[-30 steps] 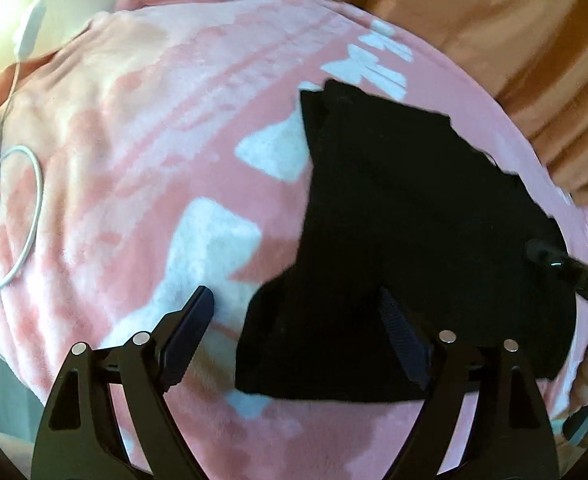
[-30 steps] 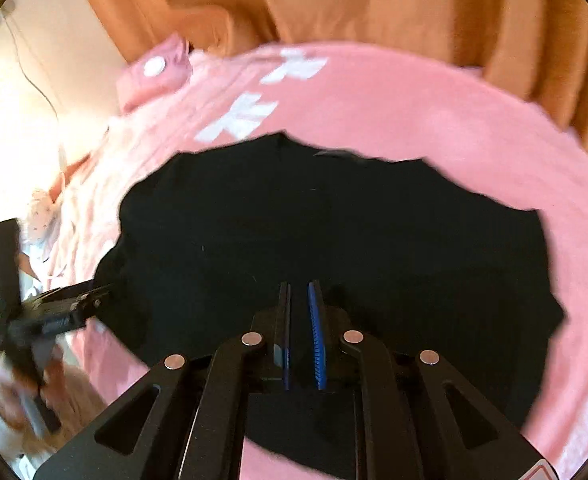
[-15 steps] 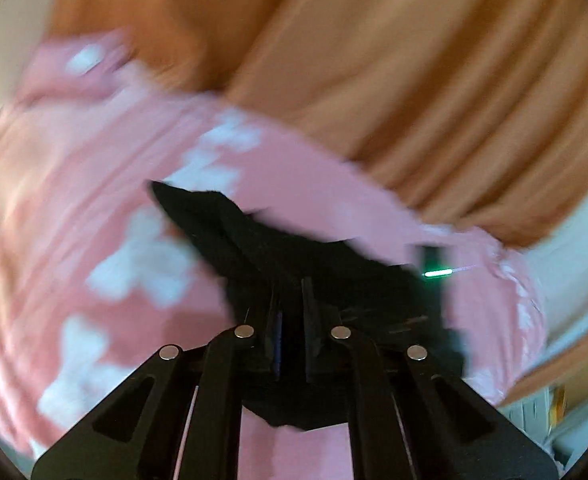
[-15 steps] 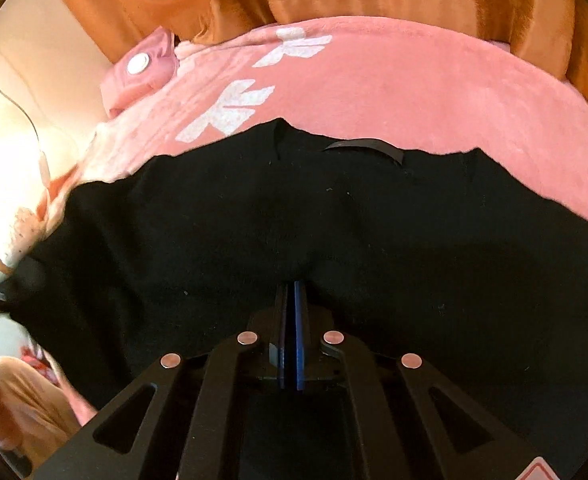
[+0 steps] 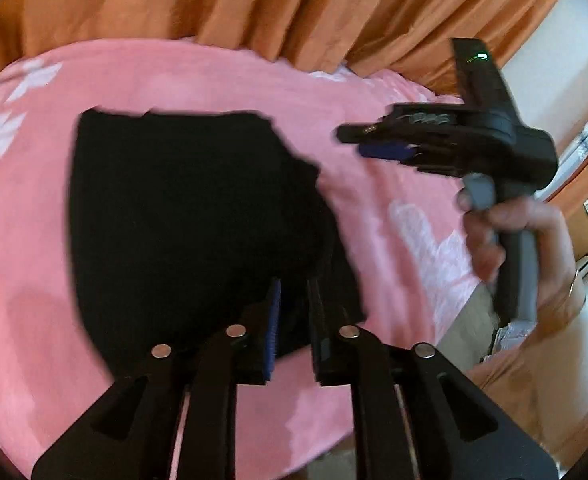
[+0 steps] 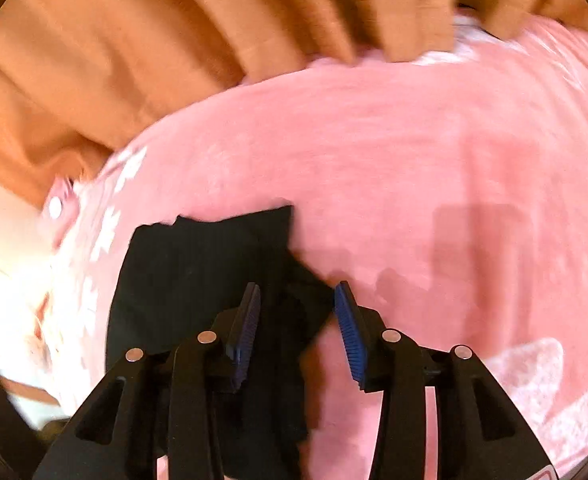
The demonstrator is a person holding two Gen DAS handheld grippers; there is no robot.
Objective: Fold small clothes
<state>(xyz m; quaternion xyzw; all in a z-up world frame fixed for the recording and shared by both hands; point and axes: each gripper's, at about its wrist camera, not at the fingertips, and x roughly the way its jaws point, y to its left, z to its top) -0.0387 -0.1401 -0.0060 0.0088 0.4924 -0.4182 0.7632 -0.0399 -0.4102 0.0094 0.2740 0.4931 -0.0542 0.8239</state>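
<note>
Left wrist view is showing a black garment lying folded on a pink blanket patterned with white bows, which is covering a bed in front of an orange curtain. The left tongs are hanging over the garment's near right edge, their jaws having just been opening and now standing a narrow gap apart; black cloth is showing through that gap, but the pads are not pressing on it as far as the blurred picture lets me judge. To the right, a person's hand is gripping the handle of the right tongs, which are pointing leftward above the blanket, apart from the garment.

Right wrist view is showing the right tongs with their blue pads parted, the jaws having just been opening. The garment's right edge is lying below and between them on the blanket, and neither pad is clamping it. The curtain is filling the upper part of this view.
</note>
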